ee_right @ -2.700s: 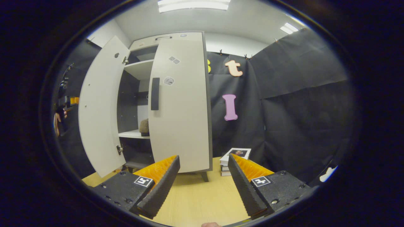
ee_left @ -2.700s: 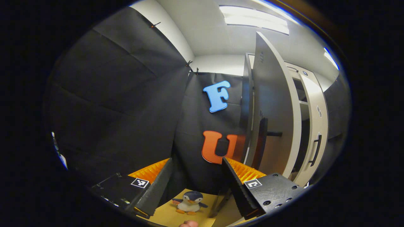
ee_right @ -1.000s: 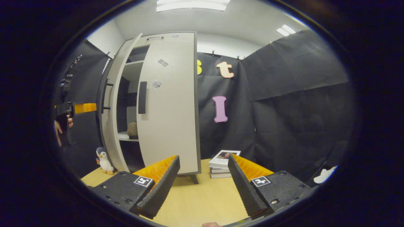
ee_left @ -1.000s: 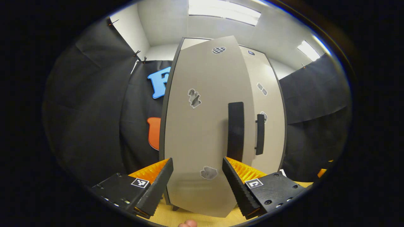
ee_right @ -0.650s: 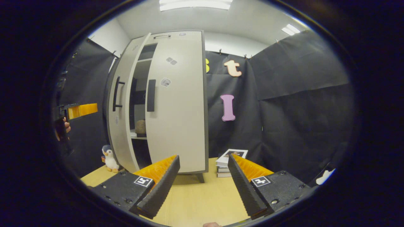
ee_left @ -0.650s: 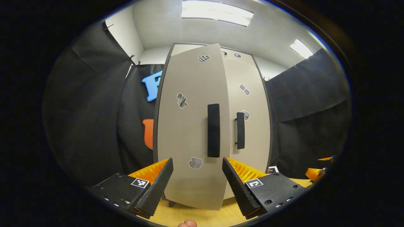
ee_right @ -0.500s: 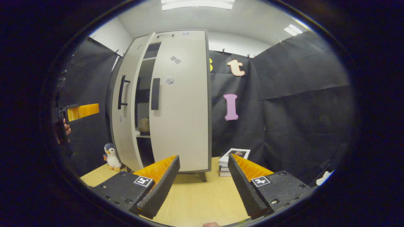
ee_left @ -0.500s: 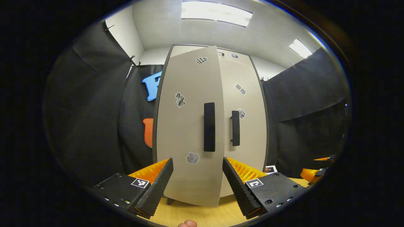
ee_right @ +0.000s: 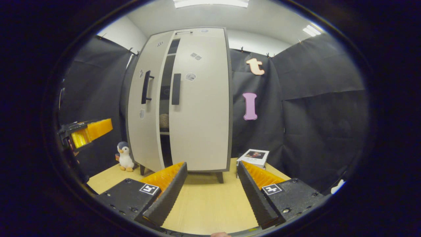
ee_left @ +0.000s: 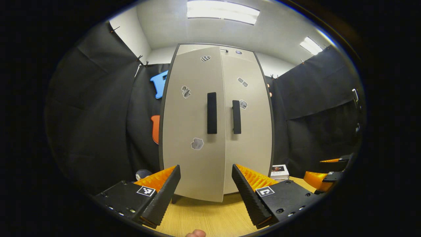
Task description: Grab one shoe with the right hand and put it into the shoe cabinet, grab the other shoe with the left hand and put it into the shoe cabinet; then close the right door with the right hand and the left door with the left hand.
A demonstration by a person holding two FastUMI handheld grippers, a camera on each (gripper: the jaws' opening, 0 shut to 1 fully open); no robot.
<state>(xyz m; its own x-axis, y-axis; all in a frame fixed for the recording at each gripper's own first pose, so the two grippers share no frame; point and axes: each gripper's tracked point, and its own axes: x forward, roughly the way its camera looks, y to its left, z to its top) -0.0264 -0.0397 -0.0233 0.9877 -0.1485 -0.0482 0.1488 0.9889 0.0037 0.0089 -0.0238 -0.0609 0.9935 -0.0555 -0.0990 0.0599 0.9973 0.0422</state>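
Note:
The pale shoe cabinet point(ee_left: 197, 82) stands on the wooden table point(ee_right: 204, 200). Its right door point(ee_right: 200, 108) is shut. Its left door point(ee_right: 144, 131) stands slightly ajar in the right gripper view, and through the narrow gap a brownish shoe point(ee_right: 163, 120) sits on a shelf. In the left gripper view the left door point(ee_left: 190, 115) looks almost flush with the right door point(ee_left: 250, 125). My left gripper point(ee_left: 205, 166) is open and empty, a short way in front of the doors. It also appears at the left edge as the left gripper point(ee_right: 89, 130). My right gripper point(ee_right: 212, 163) is open and empty; it also appears as the right gripper point(ee_left: 324, 170).
A toy penguin point(ee_right: 125, 156) stands on the table left of the cabinet, showing partly as the penguin point(ee_left: 143, 173). A stack of books point(ee_right: 255, 156) lies right of the cabinet, also seen as the books point(ee_left: 279, 171). Black cloth walls close in the booth.
The left door has swung from wide open to nearly shut. My left gripper has drawn back from it and now faces both doors. The right gripper stayed open and shifted slightly.

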